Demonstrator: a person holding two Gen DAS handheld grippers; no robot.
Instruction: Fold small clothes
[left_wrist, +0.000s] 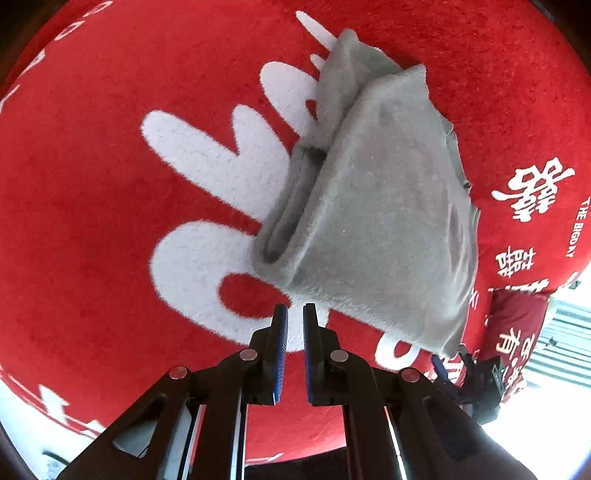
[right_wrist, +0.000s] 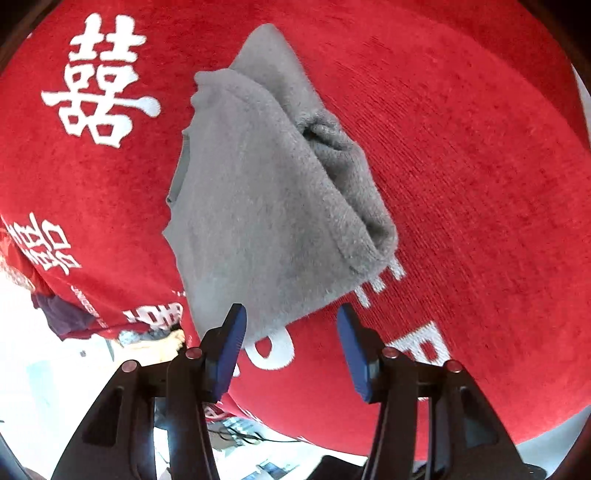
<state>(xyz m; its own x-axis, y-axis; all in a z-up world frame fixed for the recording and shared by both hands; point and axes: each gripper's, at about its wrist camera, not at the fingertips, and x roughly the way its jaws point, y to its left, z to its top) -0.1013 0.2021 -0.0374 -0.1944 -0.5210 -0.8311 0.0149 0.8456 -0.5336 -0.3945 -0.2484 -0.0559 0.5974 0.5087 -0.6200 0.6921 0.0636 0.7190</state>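
Note:
A small grey fleece garment (left_wrist: 376, 206) lies folded into a compact bundle on a red cloth with white lettering (left_wrist: 110, 110). It also shows in the right wrist view (right_wrist: 266, 199). My left gripper (left_wrist: 294, 314) hovers just short of the garment's near edge, its blue-padded jaws nearly together with a narrow gap and nothing between them. My right gripper (right_wrist: 291, 317) is open wide, its jaws either side of the garment's near edge, holding nothing. The right gripper also shows at the lower right of the left wrist view (left_wrist: 443, 365).
The red cloth (right_wrist: 480, 184) covers the whole work surface and hangs over its edge at the left of the right wrist view. Beyond the edge are a bright floor, a dark purple cloth (right_wrist: 62, 317) and some clutter (right_wrist: 155, 336).

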